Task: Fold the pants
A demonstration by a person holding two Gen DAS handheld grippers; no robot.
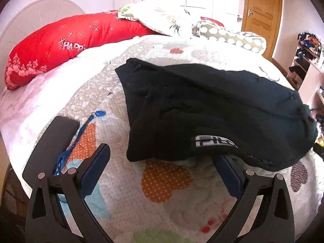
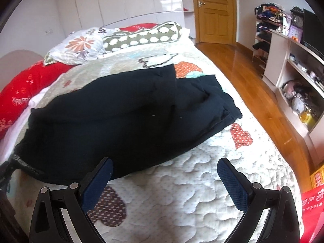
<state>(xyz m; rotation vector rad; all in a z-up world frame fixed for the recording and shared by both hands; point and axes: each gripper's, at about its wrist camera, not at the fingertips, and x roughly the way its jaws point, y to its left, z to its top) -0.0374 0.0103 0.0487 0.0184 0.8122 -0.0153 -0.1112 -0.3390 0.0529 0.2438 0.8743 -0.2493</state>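
Fingers [image 1: 97, 162] [image 2: 232, 180] on both grippers gape empty; pants [image 2: 121, 111] lie crosswise on quilt [image 2: 192, 182].

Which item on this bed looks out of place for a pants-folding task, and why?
A dark phone and a blue lanyard lie on the quilt left of the black pants, by the left gripper; neither belongs to folding.

Bright bedrm: quilted bed [image 2: 182, 182], wood door [image 2: 214, 12], wood floor [image 2: 239, 70], cluttered shelves [image 2: 293, 85] at right.
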